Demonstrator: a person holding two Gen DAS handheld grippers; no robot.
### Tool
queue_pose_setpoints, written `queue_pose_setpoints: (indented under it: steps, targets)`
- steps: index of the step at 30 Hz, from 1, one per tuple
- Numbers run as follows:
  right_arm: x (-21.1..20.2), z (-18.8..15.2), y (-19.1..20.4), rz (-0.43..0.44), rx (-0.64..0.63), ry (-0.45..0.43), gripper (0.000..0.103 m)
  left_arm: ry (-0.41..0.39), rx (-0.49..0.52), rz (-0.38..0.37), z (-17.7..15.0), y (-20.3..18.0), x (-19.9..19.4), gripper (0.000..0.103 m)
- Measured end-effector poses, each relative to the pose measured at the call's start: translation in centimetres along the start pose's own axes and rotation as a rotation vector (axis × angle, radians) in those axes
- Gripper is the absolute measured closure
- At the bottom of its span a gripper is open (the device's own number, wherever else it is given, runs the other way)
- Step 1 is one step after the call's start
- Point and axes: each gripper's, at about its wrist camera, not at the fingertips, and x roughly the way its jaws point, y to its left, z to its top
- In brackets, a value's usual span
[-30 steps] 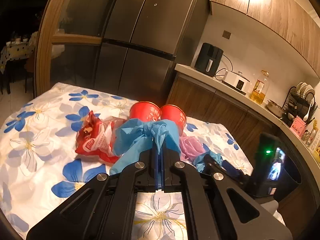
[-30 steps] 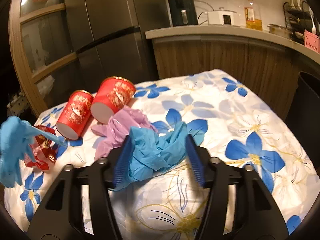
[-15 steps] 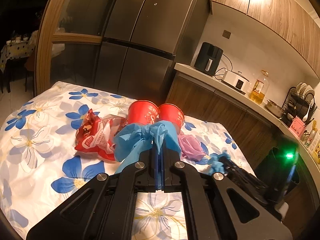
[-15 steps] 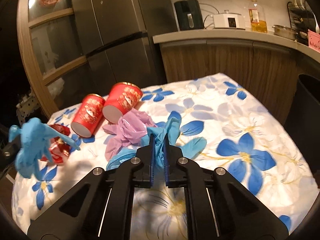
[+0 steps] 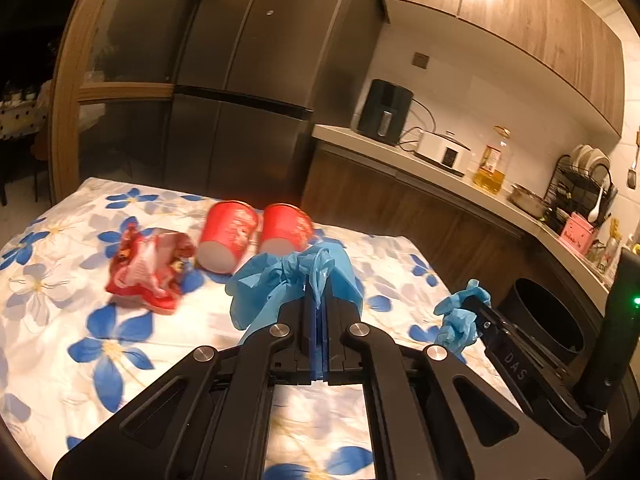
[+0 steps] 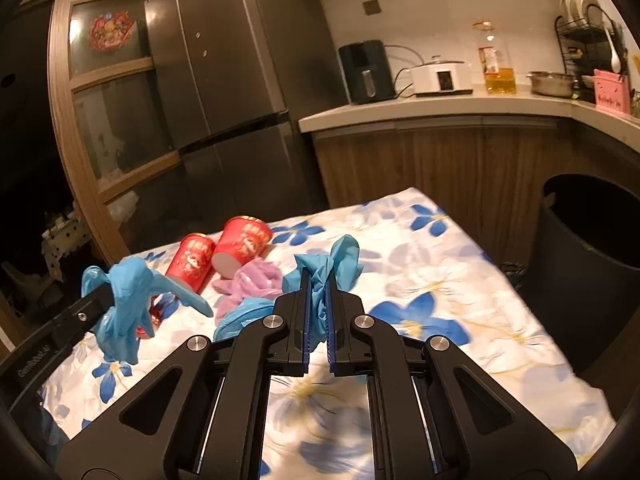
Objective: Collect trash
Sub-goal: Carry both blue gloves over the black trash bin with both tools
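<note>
The right tool, seen from the left wrist, bears the white letters "DAS" along its black arm. On the left tool, seen from the right wrist, small white lettering runs along the arm but is too blurred to read. Print on the red paper cups cannot be made out

The tabletop wears a white cloth with blue flowers; on it lie two red cups touching on their sides, a crumpled red wrapper, and a purple glove beside the cups.
</note>
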Motion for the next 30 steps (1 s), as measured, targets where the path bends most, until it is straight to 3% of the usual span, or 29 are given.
queue_pose_setpoints:
  steps: [16, 30]
  targets:
    - [-6.2, 1.7, -7.1, -0.094, 0.049, -0.112, 0.097, 0.017, 0.119, -0.097, -0.8, -9.3, 1.4, 0.102]
    - [-9.1, 2.8, -12.2, -0.162, 0.081, -0.173, 0.097, 0.021, 0.199, -0.158, -1.2, -16.3, 3.0, 0.102]
